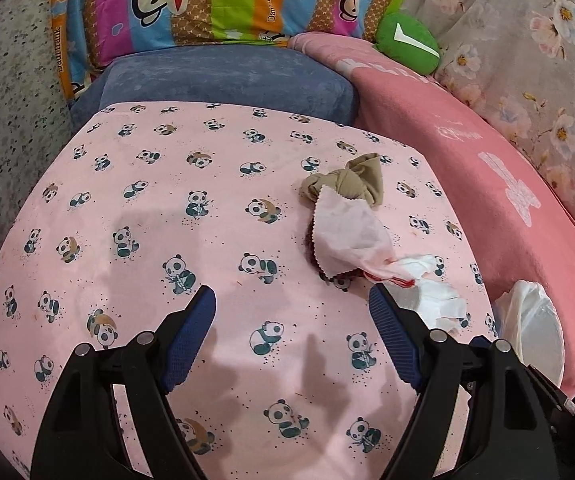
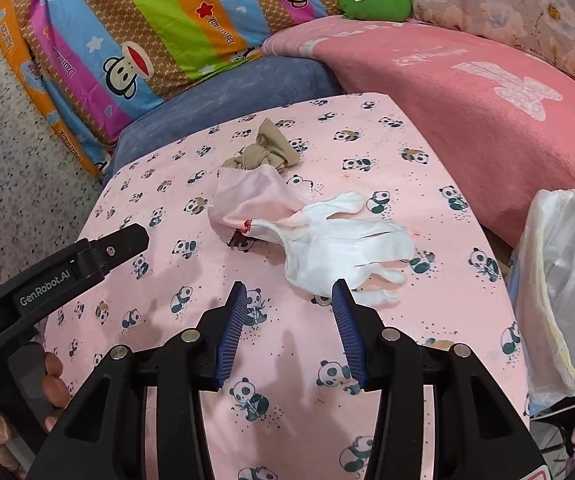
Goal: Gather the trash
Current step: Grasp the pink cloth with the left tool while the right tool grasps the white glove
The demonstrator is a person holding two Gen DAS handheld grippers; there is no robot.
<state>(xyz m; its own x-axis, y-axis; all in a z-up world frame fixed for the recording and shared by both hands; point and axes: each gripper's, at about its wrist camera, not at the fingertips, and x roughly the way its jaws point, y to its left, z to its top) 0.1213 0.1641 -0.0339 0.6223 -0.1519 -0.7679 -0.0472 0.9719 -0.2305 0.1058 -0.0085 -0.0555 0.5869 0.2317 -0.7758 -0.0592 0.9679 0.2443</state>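
Three pieces of trash lie together on the pink panda-print table cover (image 1: 159,216) (image 2: 439,168): a knotted tan cloth (image 1: 349,180) (image 2: 265,156), a pale pink fabric swatch (image 1: 347,236) (image 2: 251,196), and a white glove (image 1: 435,298) (image 2: 347,248). My left gripper (image 1: 291,296) hovers open over bare cover, with the glove just past its right finger. The right gripper (image 2: 289,286) is open too, nothing between its fingers, and its right fingertip is at the glove's near edge. In the right wrist view the left gripper (image 2: 133,238) reaches in from the left, a hand (image 2: 51,384) holding it.
A bin lined with a white plastic bag (image 2: 563,280) (image 1: 531,320) stands off the table's right edge. Behind are a blue cushion (image 1: 223,76), a striped monkey-print pillow (image 1: 207,0), a pink blanket (image 1: 487,168) and a green plush (image 1: 407,40). Speckled floor (image 1: 11,128) lies at left.
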